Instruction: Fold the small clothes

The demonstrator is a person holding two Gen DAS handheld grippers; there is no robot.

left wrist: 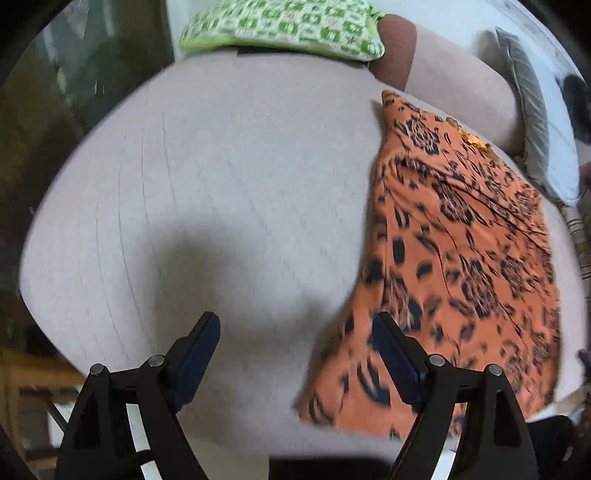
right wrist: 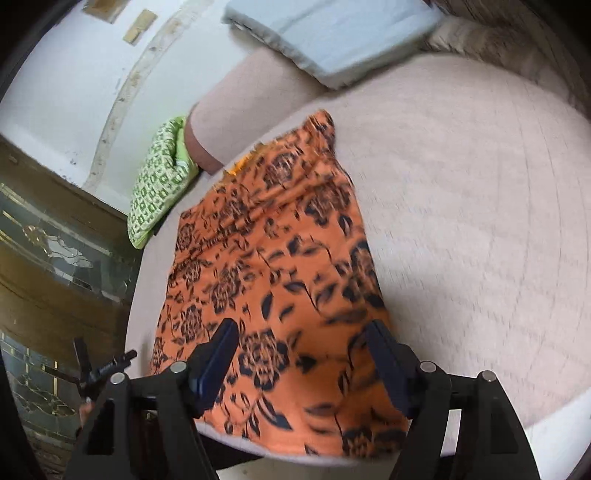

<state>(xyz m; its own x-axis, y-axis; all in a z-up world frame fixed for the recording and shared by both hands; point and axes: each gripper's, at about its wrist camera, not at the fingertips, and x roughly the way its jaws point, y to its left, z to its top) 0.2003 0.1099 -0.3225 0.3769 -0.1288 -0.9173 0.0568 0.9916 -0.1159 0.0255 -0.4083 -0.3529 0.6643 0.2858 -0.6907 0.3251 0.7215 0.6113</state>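
Both grippers stand spread wide and hold nothing; the left gripper hangs over the bare pink bed, the right gripper over the orange flowered cloth; that cloth lies flat on the bed, its near edge hidden behind the fingers; everything is blurry; a green pillow is cut off.

We see our left gripper open above the bed; orange cloth lies right; green pillow far.
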